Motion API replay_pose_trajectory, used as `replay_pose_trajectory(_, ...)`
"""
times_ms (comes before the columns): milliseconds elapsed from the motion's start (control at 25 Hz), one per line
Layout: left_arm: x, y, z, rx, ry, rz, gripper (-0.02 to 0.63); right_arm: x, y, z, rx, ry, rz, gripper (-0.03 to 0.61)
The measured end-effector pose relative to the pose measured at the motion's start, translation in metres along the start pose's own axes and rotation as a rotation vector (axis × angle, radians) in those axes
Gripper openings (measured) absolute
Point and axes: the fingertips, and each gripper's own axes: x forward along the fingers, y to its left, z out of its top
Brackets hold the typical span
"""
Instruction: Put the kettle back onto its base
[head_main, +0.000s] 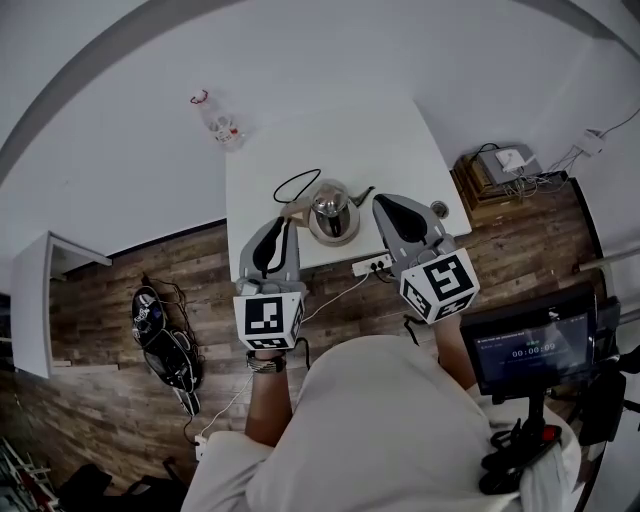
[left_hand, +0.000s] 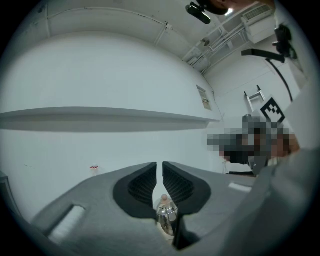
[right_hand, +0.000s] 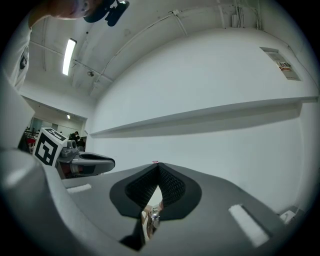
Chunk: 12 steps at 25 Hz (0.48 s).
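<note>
A silver kettle (head_main: 333, 208) with a pale handle stands near the front edge of the white table (head_main: 330, 130), on a round base whose rim (head_main: 335, 239) shows under it. My left gripper (head_main: 287, 215) hovers just left of the kettle and my right gripper (head_main: 381, 203) just right of it. Both are shut with nothing between the jaws. In the left gripper view the shut left gripper (left_hand: 160, 167) has the kettle (left_hand: 166, 212) low behind it. In the right gripper view the shut right gripper (right_hand: 159, 167) likewise has the kettle (right_hand: 152, 217) below.
A plastic bottle (head_main: 222, 125) stands at the table's far left corner. A black cord loop (head_main: 297, 185) lies behind the kettle, a power strip (head_main: 372, 265) at the front edge, a small round thing (head_main: 438, 209) to the right. A screen on a stand (head_main: 528, 345) is at right.
</note>
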Motion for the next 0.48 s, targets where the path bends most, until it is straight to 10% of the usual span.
replay_pose_trajectory(480,0.000,0.013,-0.005,-0.009,0.002,-0.010,0.043,0.011,0.006,0.001,0.001,0.007,-0.011,0.002)
